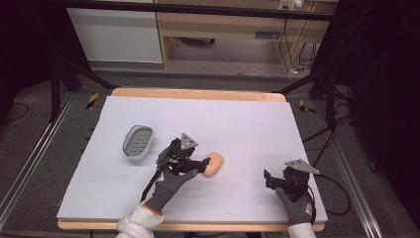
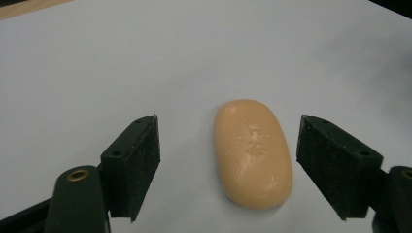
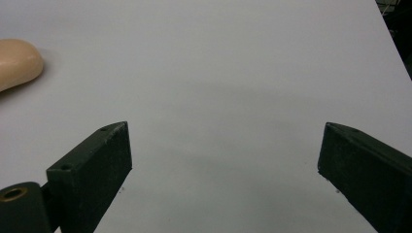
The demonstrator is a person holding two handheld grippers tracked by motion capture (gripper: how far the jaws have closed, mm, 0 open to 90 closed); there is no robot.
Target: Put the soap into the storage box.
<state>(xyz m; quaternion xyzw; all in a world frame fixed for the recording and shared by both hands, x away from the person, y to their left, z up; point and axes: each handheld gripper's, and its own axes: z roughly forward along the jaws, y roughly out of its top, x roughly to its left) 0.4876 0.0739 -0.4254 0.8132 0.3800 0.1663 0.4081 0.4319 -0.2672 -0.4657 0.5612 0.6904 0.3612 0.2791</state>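
Two grippers work over a table (image 1: pixel 257 124) covered by a pale sheet, and the peach-coloured bar of soap (image 1: pixel 214 163) near the sheet's middle serves as the landmark. The left gripper (image 2: pixel 228 165) is at the soap's left end, its jaws spread wide with the bar lying between them; in the left gripper view a clear gap shows on each side, so neither jaw touches it. The right gripper (image 3: pixel 223 170) sits well to the right of the soap, nearer the person, jaws wide apart over bare sheet and holding nothing. A grey soap dish (image 1: pixel 137 141) rests left of the soap and slightly farther back; it looks empty, though that view is small.
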